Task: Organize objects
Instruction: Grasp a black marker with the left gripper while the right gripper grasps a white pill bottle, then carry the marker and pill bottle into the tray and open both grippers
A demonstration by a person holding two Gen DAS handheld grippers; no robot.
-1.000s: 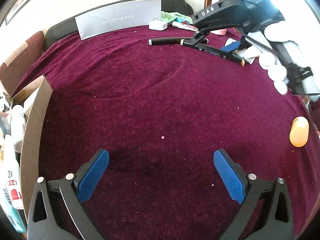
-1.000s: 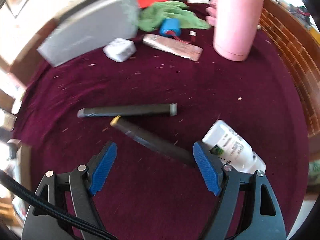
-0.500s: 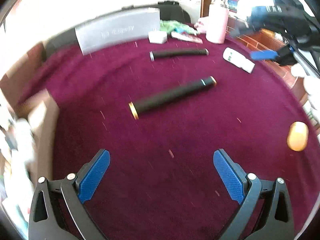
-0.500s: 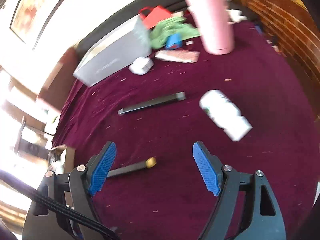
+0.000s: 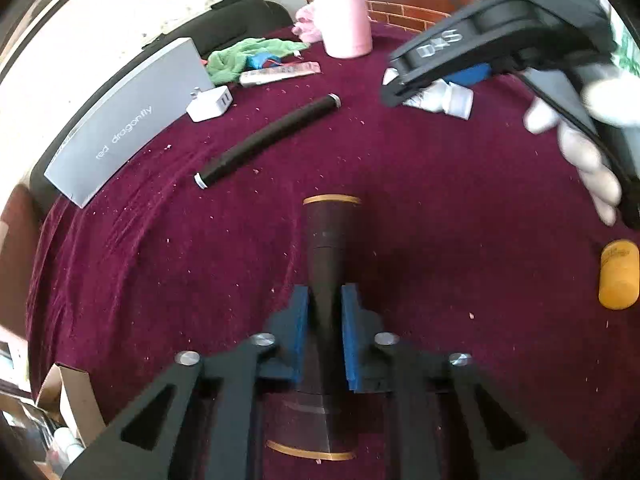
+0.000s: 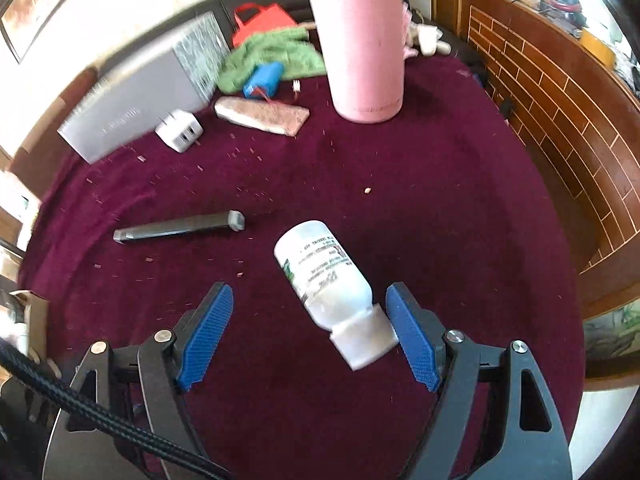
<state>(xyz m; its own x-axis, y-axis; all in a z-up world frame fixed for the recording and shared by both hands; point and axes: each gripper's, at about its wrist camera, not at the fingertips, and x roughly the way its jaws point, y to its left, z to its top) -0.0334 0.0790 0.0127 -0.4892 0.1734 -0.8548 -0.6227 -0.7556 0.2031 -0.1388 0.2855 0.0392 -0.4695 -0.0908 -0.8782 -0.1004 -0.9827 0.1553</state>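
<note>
The gold-banded black tube point(image 5: 332, 248), at lower centre of the left view, could swivel or slip, being pinched along its length and overhanging forward. The left gripper point(image 5: 325, 320) fingers were pressed against it. The right gripper point(image 6: 310, 332) fingers stood spread wide around the white bottle point(image 6: 320, 276) on the table point(image 6: 440, 200), one apparently touching its cap.

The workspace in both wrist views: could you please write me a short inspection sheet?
Surface: maroon cloth, speckled with crumbs.
Job's things: gold-banded black tube; silver-tipped black tube; white bottle lying on its side; orange bottle.
Clutter: pink tumbler, grey box, white charger, green cloth.
Grippers: left gripper clamps the gold-banded tube; right gripper open around the bottle.
Cables: braided cable.
Surroundings: cardboard box.
</note>
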